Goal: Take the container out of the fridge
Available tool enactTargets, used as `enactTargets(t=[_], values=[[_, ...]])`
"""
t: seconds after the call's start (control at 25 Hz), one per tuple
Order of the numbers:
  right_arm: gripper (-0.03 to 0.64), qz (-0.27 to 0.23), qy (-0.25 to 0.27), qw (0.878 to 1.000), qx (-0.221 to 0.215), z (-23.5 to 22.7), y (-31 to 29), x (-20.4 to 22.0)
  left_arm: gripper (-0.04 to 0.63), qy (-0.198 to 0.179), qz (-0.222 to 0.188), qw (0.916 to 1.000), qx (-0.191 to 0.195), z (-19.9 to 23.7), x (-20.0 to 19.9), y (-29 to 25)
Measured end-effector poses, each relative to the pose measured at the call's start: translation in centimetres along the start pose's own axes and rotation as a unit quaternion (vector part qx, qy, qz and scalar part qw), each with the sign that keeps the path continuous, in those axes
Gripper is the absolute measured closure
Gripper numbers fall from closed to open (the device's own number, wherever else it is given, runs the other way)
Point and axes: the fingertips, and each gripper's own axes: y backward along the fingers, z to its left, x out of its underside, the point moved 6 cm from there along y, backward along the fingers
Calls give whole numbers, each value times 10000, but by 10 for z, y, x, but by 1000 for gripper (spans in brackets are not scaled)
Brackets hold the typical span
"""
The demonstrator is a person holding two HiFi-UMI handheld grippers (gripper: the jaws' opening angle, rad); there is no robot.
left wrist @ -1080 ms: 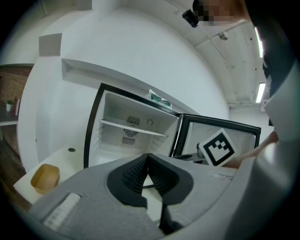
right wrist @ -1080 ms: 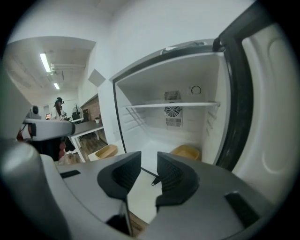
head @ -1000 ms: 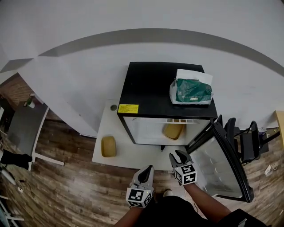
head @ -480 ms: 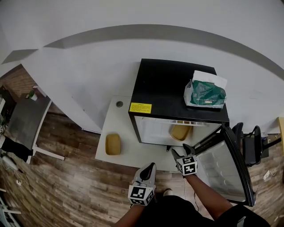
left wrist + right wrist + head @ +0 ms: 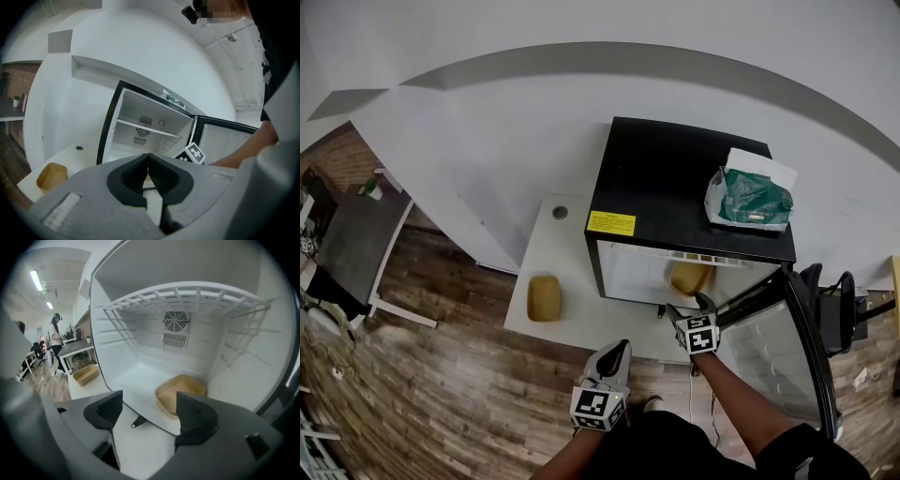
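Right gripper view: right tongs (image 5: 150, 412) opening, nothing between them, facing the open black mini fridge (image 5: 176, 357); the tan rectangular plastic container (image 5: 182, 384) sits inside at one o'clock; left tongs (image 5: 149, 174) closed together, empty.

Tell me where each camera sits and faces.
Head view: on the head, steeply down on the open fridge; left tool, right tool, right forearm show.
Left gripper view: on the left tool, facing the fridge front; shut jaws, right forearm show.
Right gripper view: on the right tool, looking into the fridge at the container; jaws opening, nothing between.
Shared: all show the fridge.
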Motion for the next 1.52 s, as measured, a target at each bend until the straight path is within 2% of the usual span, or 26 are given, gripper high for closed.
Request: enactTargets(t=[0.16,0.48,0.84,1.0,1.04,1.12,1.2,1.36,1.52], values=[[276,414,291,9987,-119,-6,-28,10,580,13,48,10000,-70,7,4,5],[278,914,724,9931,-127,-13,-70,24,581,52,70,9998,-200,15,4,11],[279,1272,905,9877,8,-22,-87,37,580,237,130,9984,-499,26,16,34],[290,1520,1191,9811,118,-29,-93,35,581,282,147,9975,-627,29,20,40],[305,1560,1269,9795,153,-30,-93,34,580,280,150,9974,-640,29,20,41],[381,1621,1335,9775,197,-31,-92,34,581,284,161,9973,-653,29,21,43],[406,1653,1308,9773,195,-33,-94,35,580,296,165,9973,-652,29,22,44],[541,1711,1411,9748,236,-36,-96,35,580,289,195,9971,-678,31,23,48],[590,1660,1562,9735,201,-35,-94,31,580,294,208,9964,-765,35,24,54]])
